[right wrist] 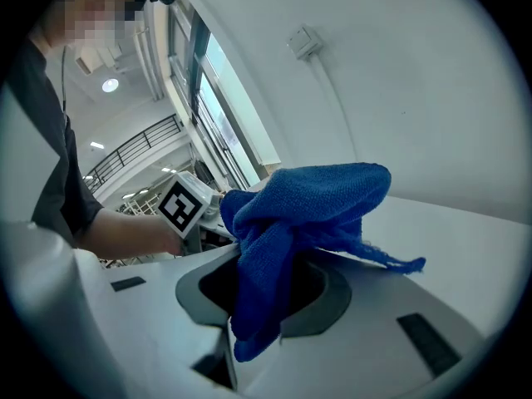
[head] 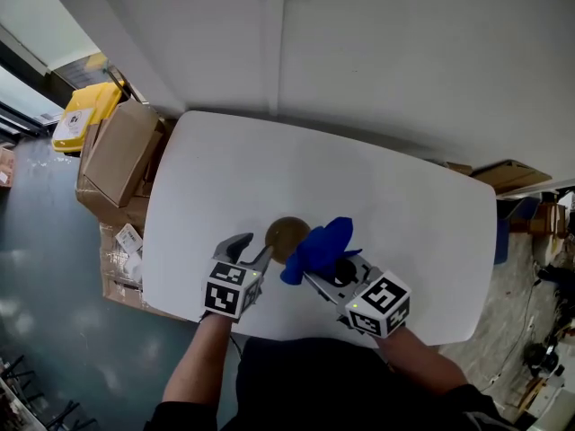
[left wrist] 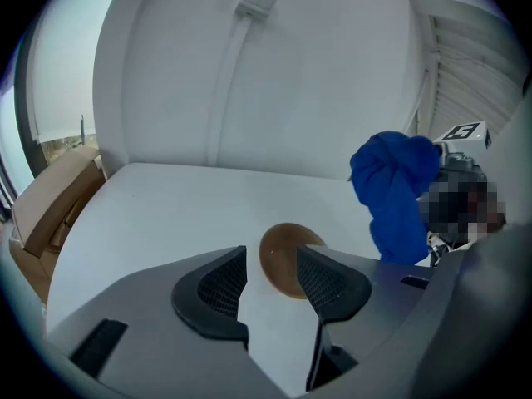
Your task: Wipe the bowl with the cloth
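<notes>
A small brown bowl (head: 287, 237) sits on the white table (head: 386, 205) near its front edge; the left gripper view shows the bowl (left wrist: 287, 256) just beyond the jaws. My left gripper (head: 254, 257) hovers right beside the bowl's left rim, open, with nothing between its fingers (left wrist: 218, 285). My right gripper (head: 325, 272) is shut on a bunched blue cloth (head: 319, 248), held just right of the bowl. In the right gripper view the cloth (right wrist: 287, 223) spills out over the jaws and hides the bowl.
Cardboard boxes (head: 121, 155) and a yellow case (head: 83, 113) stand off the table's left end. More boxes (head: 508, 176) lie past the right end. A white wall (head: 377, 43) with a cable conduit (left wrist: 233, 56) rises behind the table.
</notes>
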Available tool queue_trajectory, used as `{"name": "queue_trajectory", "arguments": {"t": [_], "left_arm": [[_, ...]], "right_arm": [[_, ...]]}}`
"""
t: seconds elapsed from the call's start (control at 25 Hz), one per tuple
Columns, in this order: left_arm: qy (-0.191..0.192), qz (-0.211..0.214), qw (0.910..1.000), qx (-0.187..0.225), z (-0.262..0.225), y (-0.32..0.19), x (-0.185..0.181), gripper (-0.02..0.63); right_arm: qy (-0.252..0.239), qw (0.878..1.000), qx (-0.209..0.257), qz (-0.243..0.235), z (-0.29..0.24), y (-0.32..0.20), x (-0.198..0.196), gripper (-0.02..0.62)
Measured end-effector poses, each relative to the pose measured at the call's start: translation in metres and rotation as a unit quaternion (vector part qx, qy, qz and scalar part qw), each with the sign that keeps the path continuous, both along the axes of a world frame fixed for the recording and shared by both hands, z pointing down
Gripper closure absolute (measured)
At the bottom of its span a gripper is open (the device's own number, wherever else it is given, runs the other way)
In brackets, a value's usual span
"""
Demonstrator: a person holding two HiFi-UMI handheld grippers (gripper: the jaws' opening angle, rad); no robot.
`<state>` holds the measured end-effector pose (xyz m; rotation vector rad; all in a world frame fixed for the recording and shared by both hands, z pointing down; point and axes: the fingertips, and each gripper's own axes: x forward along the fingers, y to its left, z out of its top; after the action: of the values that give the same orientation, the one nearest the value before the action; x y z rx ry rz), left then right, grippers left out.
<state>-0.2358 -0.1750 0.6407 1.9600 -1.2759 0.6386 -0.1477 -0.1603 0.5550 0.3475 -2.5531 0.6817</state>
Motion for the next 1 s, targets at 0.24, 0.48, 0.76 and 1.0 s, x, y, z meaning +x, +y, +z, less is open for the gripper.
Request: {"name": "queue_trajectory", "arguments": {"t": [0.24, 0.48, 0.76, 1.0], "left_arm": [[0.011, 0.002, 0.9994, -0.032, 0.032, -0.017, 0.000, 0.403], [0.016, 0.014, 0.9981, -0.058, 0.051, -0.023, 0.007, 0.402], [0.016, 0.035, 0.9956, -0.086, 0.071, -0.027, 0.010, 0.437], [0.035, 0.033, 0.9950, -0.088, 0.076, -0.037, 0.012, 0.493]], "right_arm": [[0.010, 1.000, -0.016, 0.006, 0.014, -0.013, 0.003, 0.506], [0.028, 0.999, -0.043, -0.003, 0.045, -0.018, 0.000, 0.506], [0.047, 0.996, -0.080, -0.014, 0.080, -0.013, -0.013, 0.506], [0.049, 0.995, -0.091, -0.016, 0.086, -0.010, -0.019, 0.506]]}}
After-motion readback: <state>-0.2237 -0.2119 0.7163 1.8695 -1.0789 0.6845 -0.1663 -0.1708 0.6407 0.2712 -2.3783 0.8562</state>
